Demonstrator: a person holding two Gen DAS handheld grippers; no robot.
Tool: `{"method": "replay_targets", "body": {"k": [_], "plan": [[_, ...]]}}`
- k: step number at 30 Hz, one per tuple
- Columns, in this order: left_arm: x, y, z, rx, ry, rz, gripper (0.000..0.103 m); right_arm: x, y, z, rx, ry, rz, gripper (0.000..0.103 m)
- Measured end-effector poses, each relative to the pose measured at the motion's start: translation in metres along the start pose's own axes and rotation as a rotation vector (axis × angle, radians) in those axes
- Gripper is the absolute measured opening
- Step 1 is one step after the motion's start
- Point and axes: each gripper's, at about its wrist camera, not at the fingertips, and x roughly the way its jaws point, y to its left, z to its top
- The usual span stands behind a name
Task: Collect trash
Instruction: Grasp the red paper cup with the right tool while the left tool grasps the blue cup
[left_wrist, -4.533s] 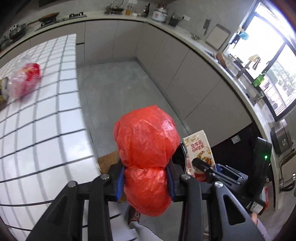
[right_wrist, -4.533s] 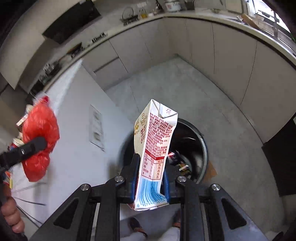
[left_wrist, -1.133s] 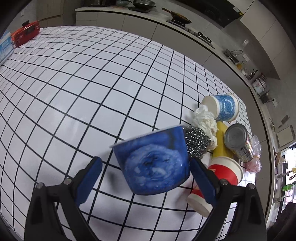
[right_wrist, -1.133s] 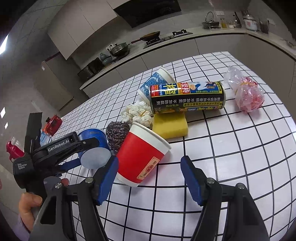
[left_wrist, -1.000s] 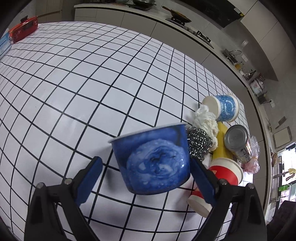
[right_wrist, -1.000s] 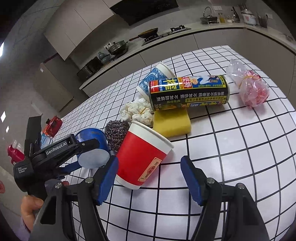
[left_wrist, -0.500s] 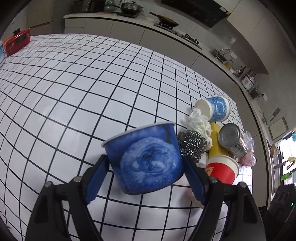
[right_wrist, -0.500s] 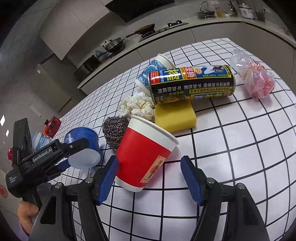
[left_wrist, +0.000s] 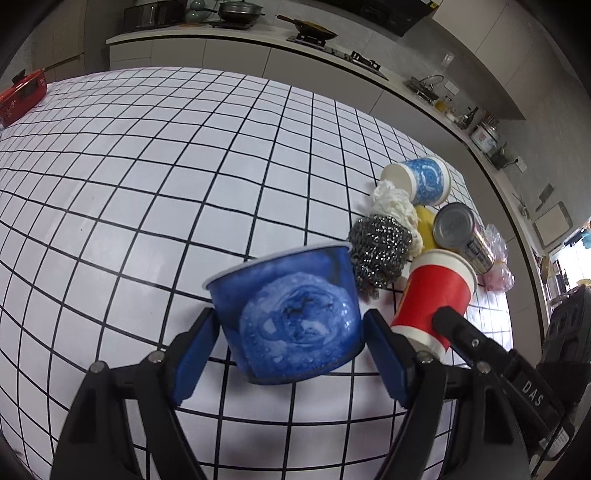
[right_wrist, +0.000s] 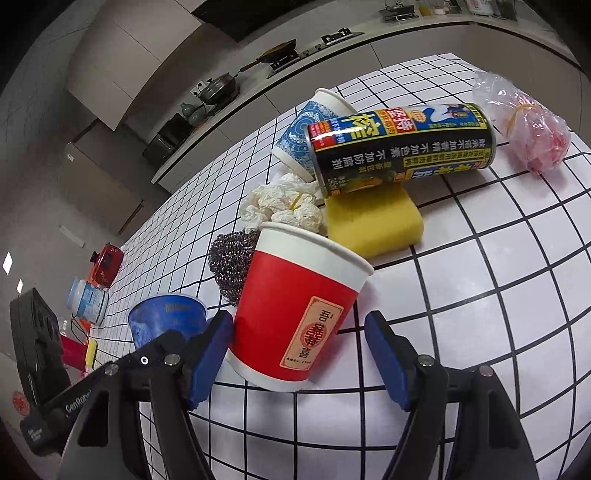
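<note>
Left gripper (left_wrist: 288, 343), jaws having just narrowed, pads now against a blue paper bowl (left_wrist: 291, 314) on the tiled counter (left_wrist: 184, 147). Right gripper (right_wrist: 299, 354), jaws just widened, only one pad touching a red paper cup (right_wrist: 295, 314), not yet gripped. Still uncollected nearby: steel scourer (right_wrist: 231, 266), crumpled tissue (right_wrist: 284, 206), yellow sponge (right_wrist: 373, 225), drink can (right_wrist: 402, 144), patterned cup (right_wrist: 310, 129), plastic bag (right_wrist: 528, 136).

Pretty bright and even on both wrist views, with daylight blowing out the window (left_wrist: 565, 254) at far right and only soft shadows under the clutter. Heavy fisheye bends the tiled counter (left_wrist: 155, 155) grid, corners go black, everything stays sharp.
</note>
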Motion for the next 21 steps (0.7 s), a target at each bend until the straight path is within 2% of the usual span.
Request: {"method": "replay_targets", "body": {"k": [12, 13, 21], "plan": [[-0.002, -0.001, -0.003, 0.017, -0.003, -0.003, 0.08, 0.019, 0.006, 0.005, 0.052, 0.028, -0.014, 0.075], [-0.002, -0.001, -0.004, 0.016, -0.003, -0.004, 0.08, 0.018, 0.007, 0.005, 0.045, 0.02, -0.016, 0.068], [-0.004, 0.0, -0.006, 0.008, -0.014, -0.013, 0.079, 0.008, 0.016, -0.001, -0.047, -0.012, -0.019, 0.064]]}}
